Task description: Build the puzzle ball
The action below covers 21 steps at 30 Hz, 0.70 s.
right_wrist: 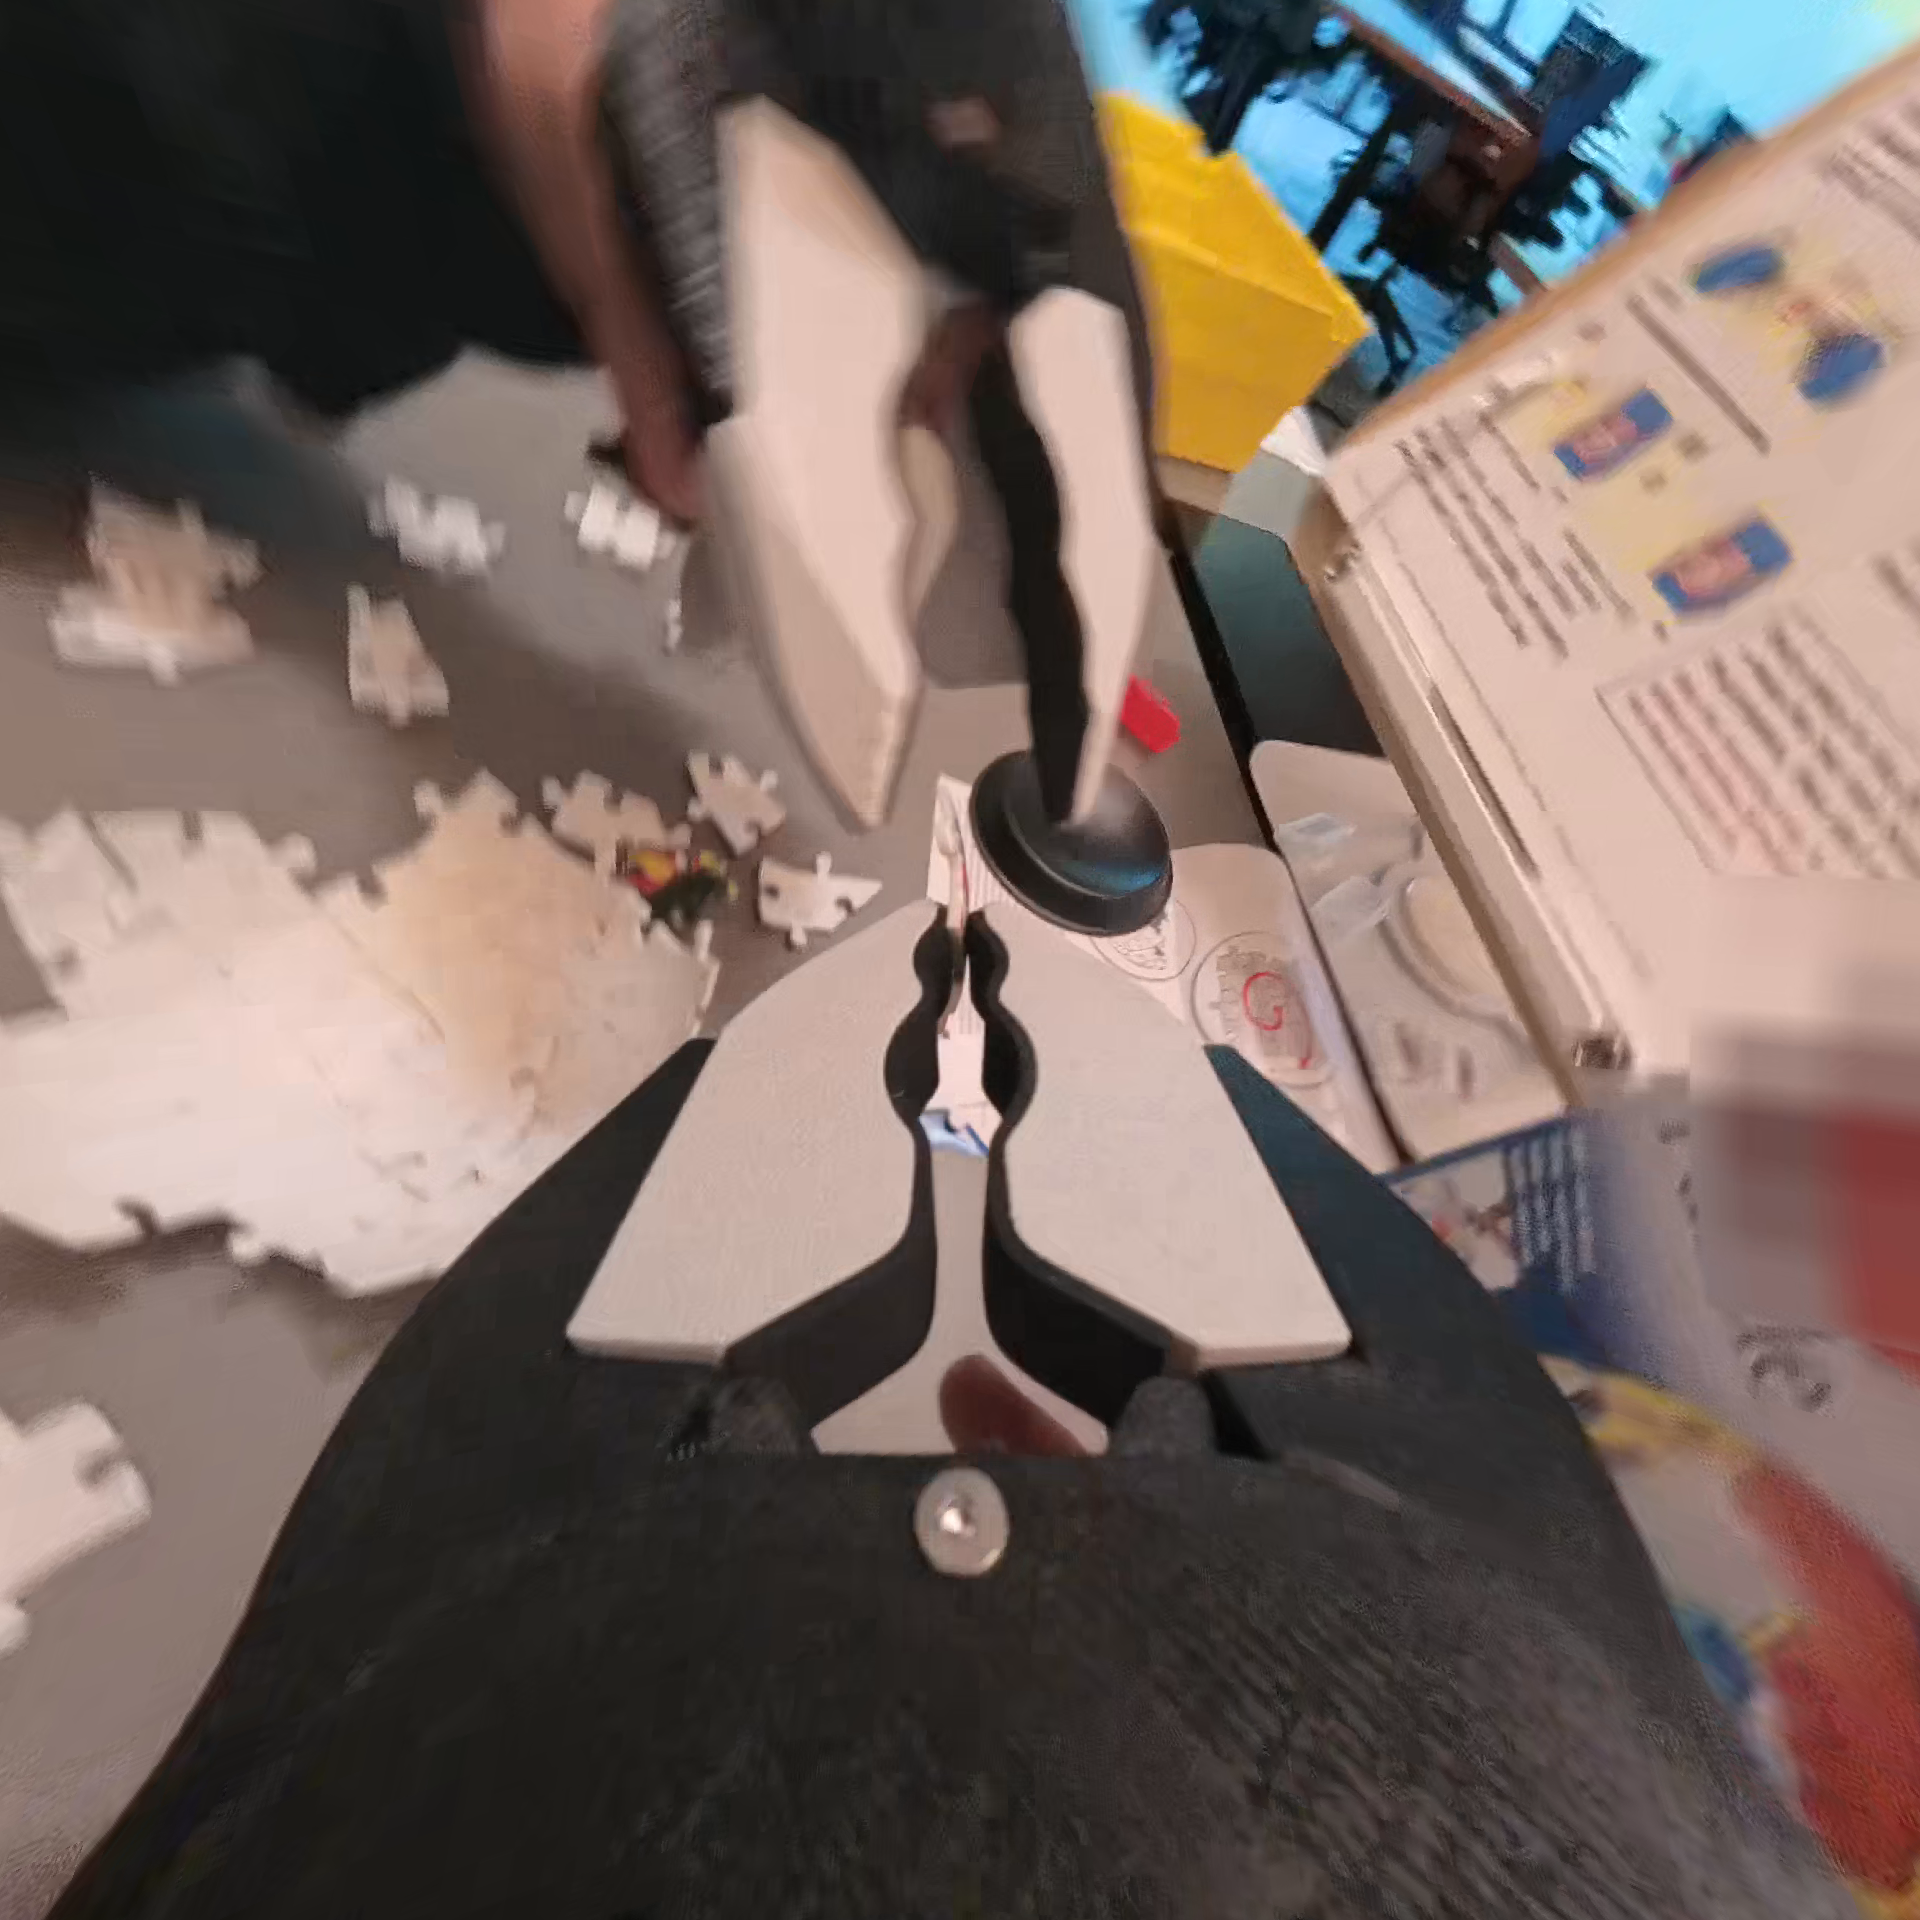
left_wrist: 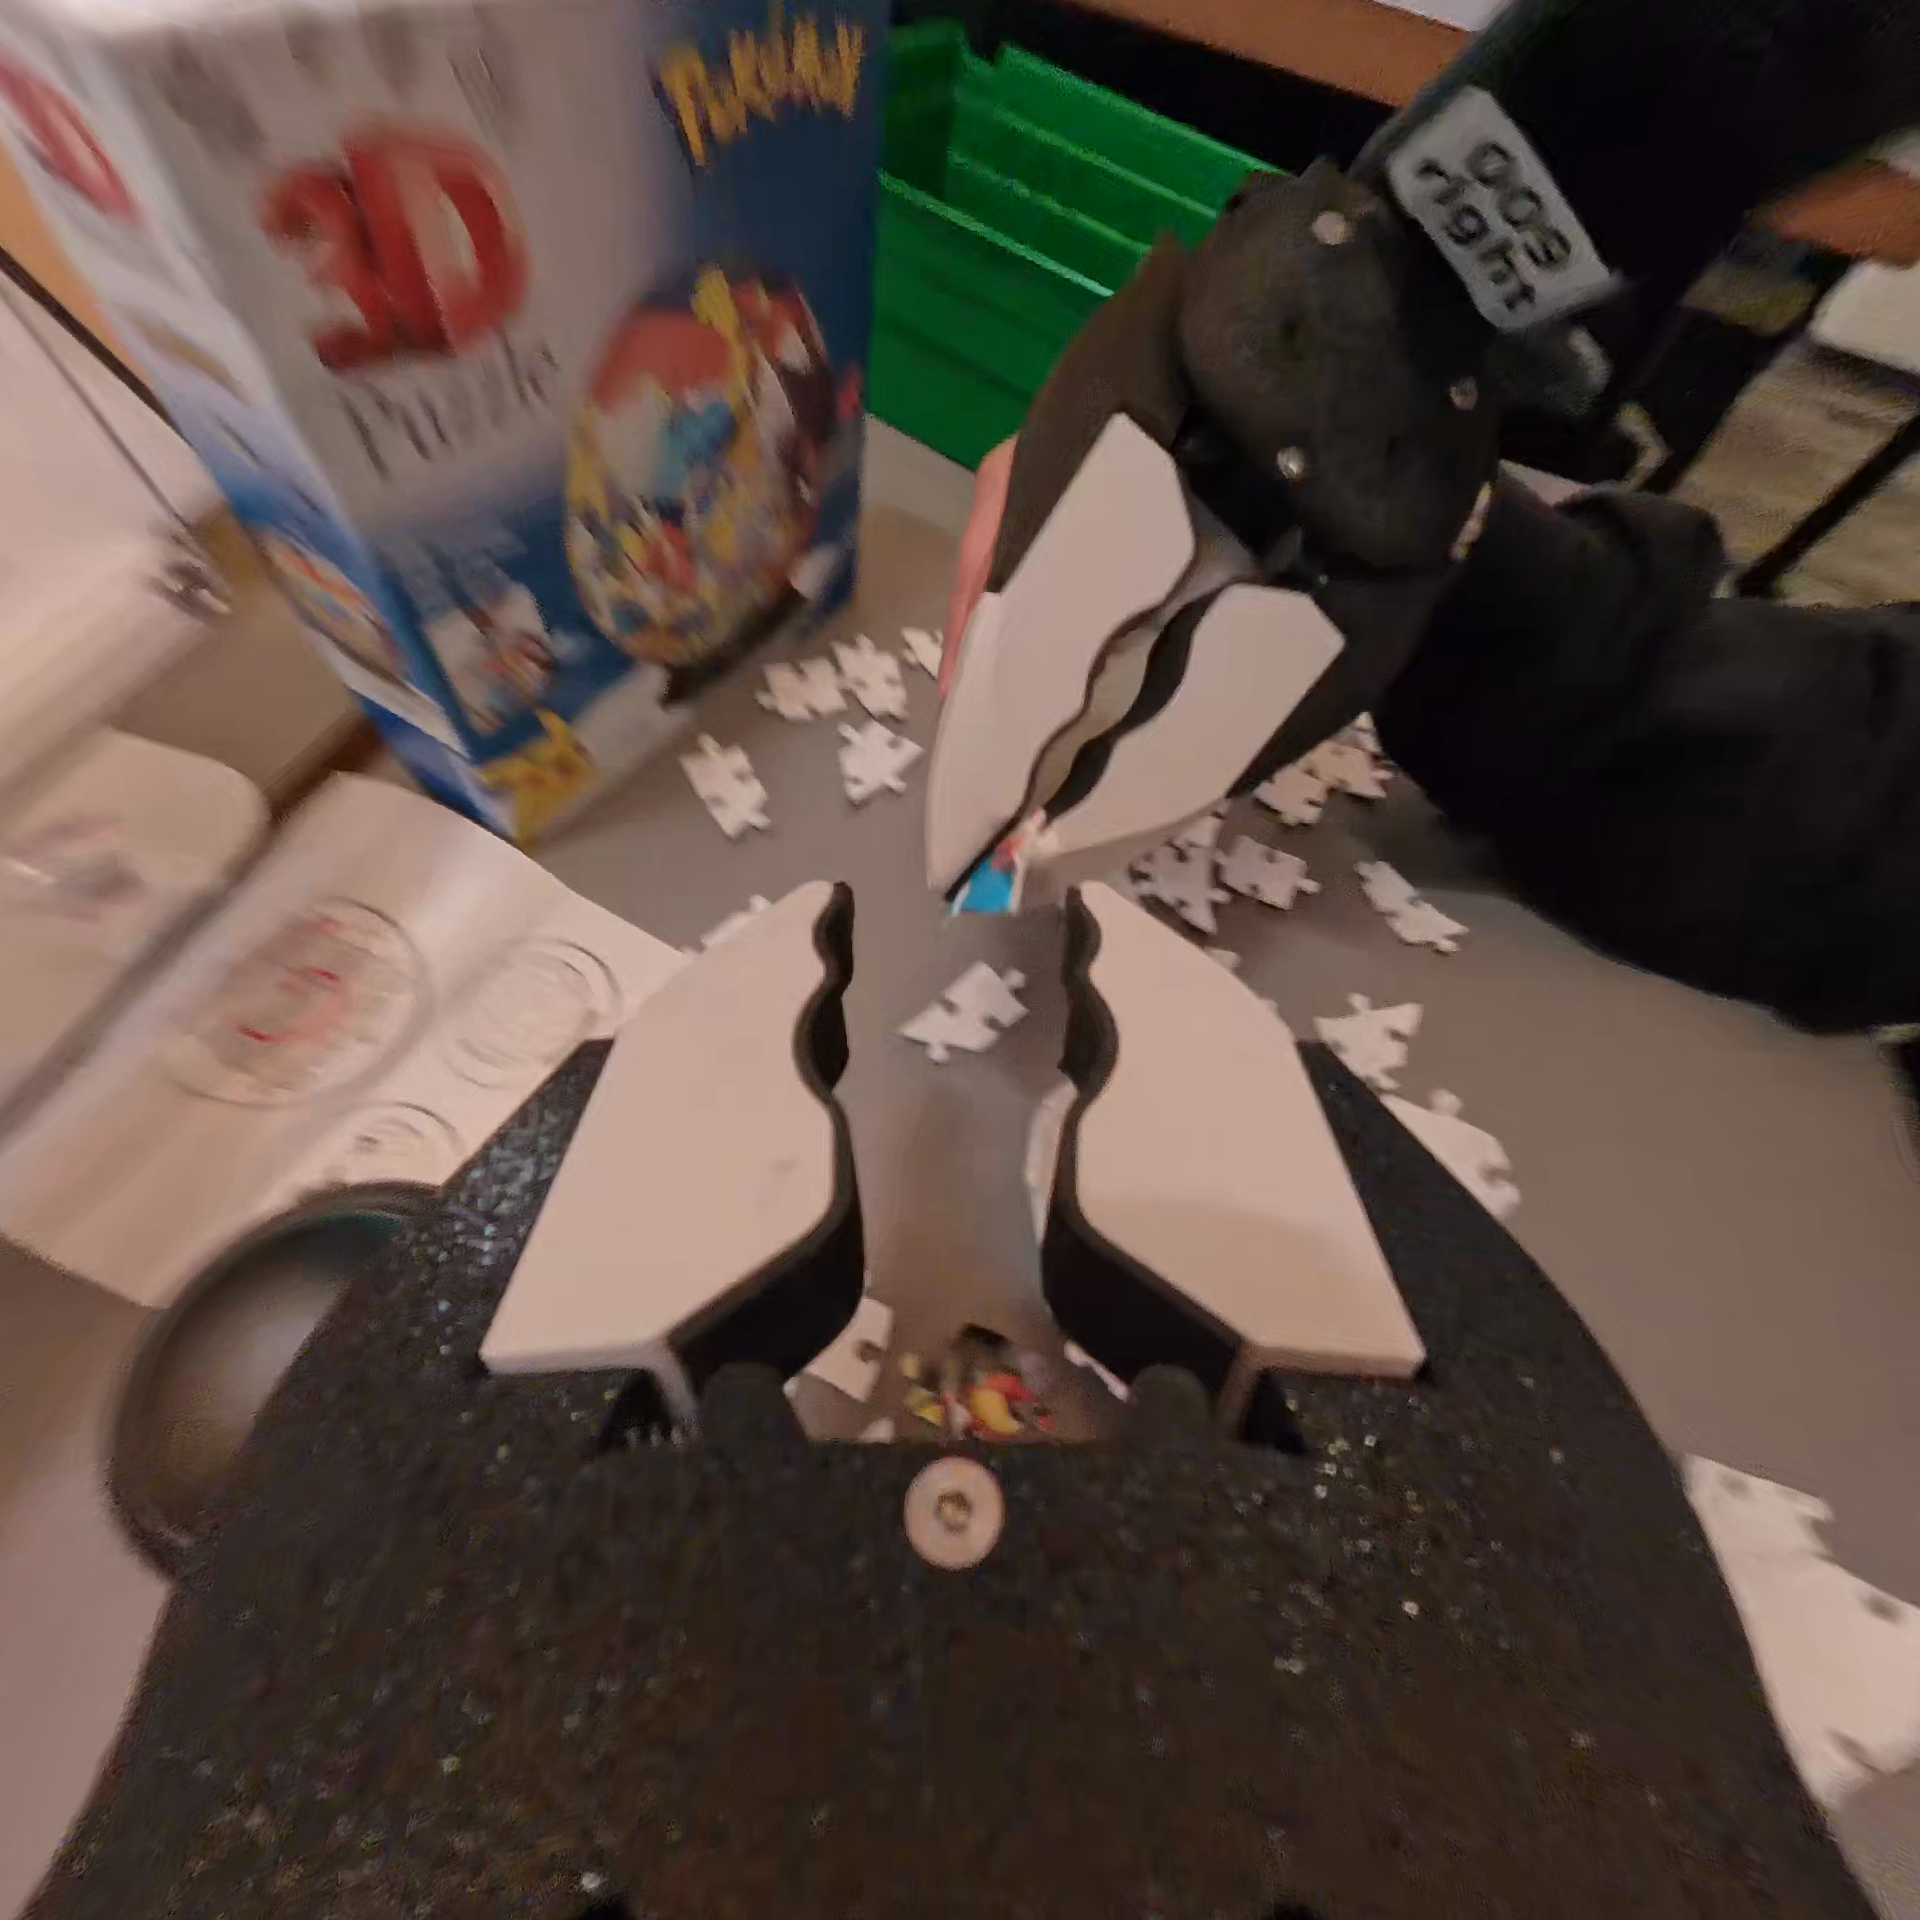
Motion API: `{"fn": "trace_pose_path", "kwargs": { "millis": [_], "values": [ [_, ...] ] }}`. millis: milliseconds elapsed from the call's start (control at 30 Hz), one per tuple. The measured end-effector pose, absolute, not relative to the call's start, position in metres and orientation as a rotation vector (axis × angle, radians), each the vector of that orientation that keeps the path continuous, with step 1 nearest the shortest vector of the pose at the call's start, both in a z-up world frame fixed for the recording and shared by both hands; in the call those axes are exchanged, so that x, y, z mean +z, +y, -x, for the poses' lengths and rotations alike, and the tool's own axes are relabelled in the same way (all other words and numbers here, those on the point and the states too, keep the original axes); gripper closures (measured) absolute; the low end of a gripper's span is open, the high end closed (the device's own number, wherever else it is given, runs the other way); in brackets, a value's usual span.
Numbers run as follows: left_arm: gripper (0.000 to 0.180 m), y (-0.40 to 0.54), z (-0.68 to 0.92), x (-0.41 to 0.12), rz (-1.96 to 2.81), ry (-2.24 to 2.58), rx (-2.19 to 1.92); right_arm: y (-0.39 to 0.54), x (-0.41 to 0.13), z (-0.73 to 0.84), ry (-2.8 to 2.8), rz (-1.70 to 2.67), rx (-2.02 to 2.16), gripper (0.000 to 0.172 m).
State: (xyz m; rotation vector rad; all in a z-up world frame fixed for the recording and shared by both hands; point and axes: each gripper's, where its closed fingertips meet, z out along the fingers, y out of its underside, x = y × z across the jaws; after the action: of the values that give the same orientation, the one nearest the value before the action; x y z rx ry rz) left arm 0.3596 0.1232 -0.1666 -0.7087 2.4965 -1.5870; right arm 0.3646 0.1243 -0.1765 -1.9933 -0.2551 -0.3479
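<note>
My left gripper [left_wrist: 956,935] had a black, speckled, grainy body with one silver screw [left_wrist: 953,1510] at its centre and two pale grey fingers [left_wrist: 717,1122] edged in wavy black padding. My right gripper [right_wrist: 956,940] matched it and bore a grey tag [left_wrist: 1496,223] with dark lettering. I wore a black sleeve [left_wrist: 1662,727].

My left wrist cam looks down its fingers, close over the grey table [left_wrist: 1558,1195]; right cam faces it from the opposite side. Both share the scattered puzzle pieces [left_wrist: 966,1008], though blurred.
</note>
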Motion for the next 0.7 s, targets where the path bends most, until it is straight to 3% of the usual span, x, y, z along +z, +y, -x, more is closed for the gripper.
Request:
{"fn": "trace_pose_path", "kwargs": {
  "millis": [100,233,367,700],
  "values": [
    [0.144,0.124,-0.361,-0.169,0.534,2.436,-1.476,0.115,-0.153,-0.381,0.062,1.833,-0.114,0.169],
    [0.145,0.116,-0.329,-0.224,0.283,2.752,-1.188,0.094,-0.134,-0.394,0.187,1.715,-0.06,0.169],
    [0.15,0.106,-0.318,-0.254,0.413,2.941,-1.066,0.087,-0.134,-0.393,0.128,1.772,-0.156,0.169],
    [0.171,0.133,-0.309,-0.259,0.629,3.062,-0.882,0.091,-0.142,-0.388,0.08,1.818,-0.169,0.169]
  ]
}}
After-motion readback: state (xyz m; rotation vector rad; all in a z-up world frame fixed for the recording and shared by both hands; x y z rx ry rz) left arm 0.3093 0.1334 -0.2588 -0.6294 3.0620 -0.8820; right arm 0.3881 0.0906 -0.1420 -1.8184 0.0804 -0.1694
